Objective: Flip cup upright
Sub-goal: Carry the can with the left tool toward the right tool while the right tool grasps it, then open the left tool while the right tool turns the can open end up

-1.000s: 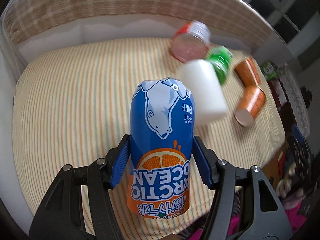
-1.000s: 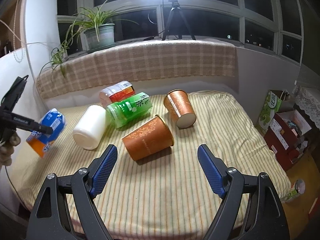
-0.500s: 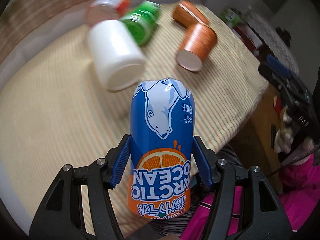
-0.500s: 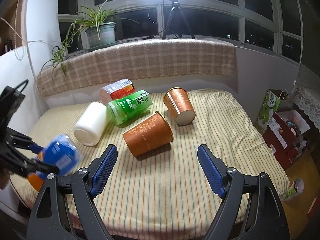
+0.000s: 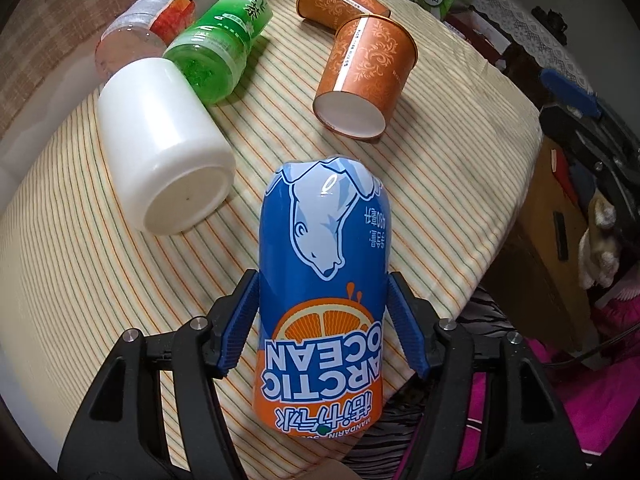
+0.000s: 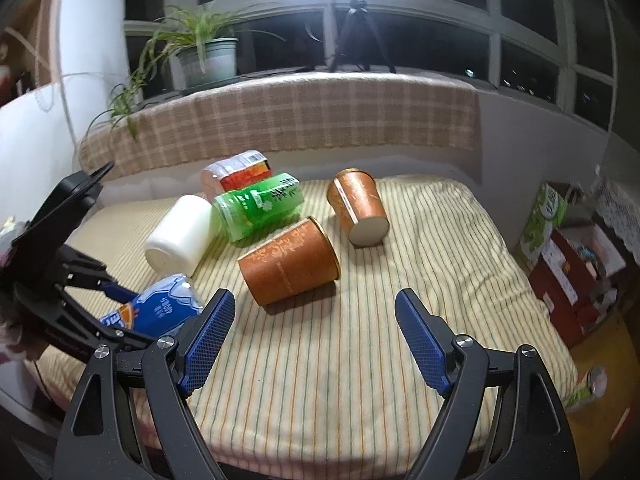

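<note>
My left gripper is shut on a blue and orange Arctic Ocean can-shaped cup, held over the front left part of the striped table; its print reads upside down in the left wrist view. The cup also shows in the right wrist view, tilted in the left gripper. My right gripper is open and empty above the table's front edge. Two orange paper cups lie on their sides: the nearer one just ahead of my right gripper, the farther one behind it.
A white cup, a green bottle-shaped cup and a red-labelled clear cup lie on their sides at the back left. A checked ledge with a potted plant runs behind. Boxes stand right of the table.
My left gripper has carried the blue cup from the table's left side toward the front and turned it to face the lying cups. My right gripper has barely moved.
</note>
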The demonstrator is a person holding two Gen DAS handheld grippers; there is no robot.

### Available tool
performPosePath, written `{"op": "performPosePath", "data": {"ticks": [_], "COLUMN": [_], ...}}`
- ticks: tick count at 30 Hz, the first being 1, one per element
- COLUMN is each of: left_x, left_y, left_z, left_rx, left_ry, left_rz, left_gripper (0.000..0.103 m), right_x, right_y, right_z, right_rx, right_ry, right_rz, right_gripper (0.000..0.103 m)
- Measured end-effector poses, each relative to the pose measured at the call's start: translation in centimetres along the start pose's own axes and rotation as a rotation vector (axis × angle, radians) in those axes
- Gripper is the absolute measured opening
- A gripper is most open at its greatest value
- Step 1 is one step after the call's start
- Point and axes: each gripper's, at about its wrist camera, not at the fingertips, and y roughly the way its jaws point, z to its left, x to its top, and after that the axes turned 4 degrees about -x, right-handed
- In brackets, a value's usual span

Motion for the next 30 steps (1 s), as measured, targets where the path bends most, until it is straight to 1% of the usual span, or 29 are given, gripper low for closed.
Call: {"op": "performPosePath", "data": {"ticks": [2, 3, 7, 8, 11, 13, 17, 20, 22, 25, 26, 28, 30], "left_x": [0.0, 0.0, -0.1, -0.2, -0.8, -1.2, -2.9, -5.0, -6.4, -9.5, -10.6, -12.4, -14.2], "left_y": [0.1, 0.1, -0.1, -0.4, -1.5, -2.3, -5.1, -7.4, -8.3, -9.4, -9.7, -10.1, -10.5], "left_z": [0.2, 0.3, 0.9, 1.0, 1.6, 1.9, 2.9, 3.8, 4.1, 4.7, 4.7, 4.9, 5.1], "left_rx": [0.01, 0.013, 0.006, 0.006, -0.002, -0.001, 0.014, 0.019, 0.027, 0.037, 0.038, 0.033, 0.032], "left_ry": [-0.002, -0.003, -0.026, -0.029, -0.048, -0.063, -0.093, -0.162, -0.21, -0.282, -0.309, -0.363, -0.416], "left_rz": [-0.001, -0.003, -0.01, -0.017, -0.044, -0.06, -0.111, -0.165, -0.187, -0.212, -0.219, -0.23, -0.246], "left_gripper": [0.073, 0.075, 0.075, 0.075, 0.075, 0.075, 0.075, 0.075, 0.075, 0.075, 0.075, 0.075, 0.075], "right_x": [0.3, 0.6, 1.6, 1.9, 2.4, 2.6, 2.3, 1.9, 1.6, 0.7, 0.1, -1.1, -2.0], "right_y": [0.1, 0.2, 0.3, 0.4, 0.6, 0.5, 0.0, 0.2, 0.6, 1.1, 1.3, 1.6, 2.1], "right_z": [0.3, 0.7, 2.1, 2.6, 3.9, 5.3, 7.8, 9.9, 11.4, 13.3, 14.1, 15.4, 16.3], "right_rx": [0.021, 0.05, 0.144, 0.192, 0.282, 0.359, 0.46, 0.513, 0.554, 0.604, 0.618, 0.634, 0.629], "right_ry": [-0.043, -0.079, -0.228, -0.287, -0.426, -0.567, -0.811, -0.96, -1.053, -1.189, -1.259, -1.377, -1.479], "right_rz": [-0.011, -0.013, -0.032, -0.031, -0.021, -0.024, -0.044, -0.028, -0.005, 0.031, 0.045, 0.06, 0.073], "right_gripper": [0.082, 0.082, 0.082, 0.082, 0.082, 0.082, 0.082, 0.082, 0.082, 0.082, 0.082, 0.08, 0.08]}}
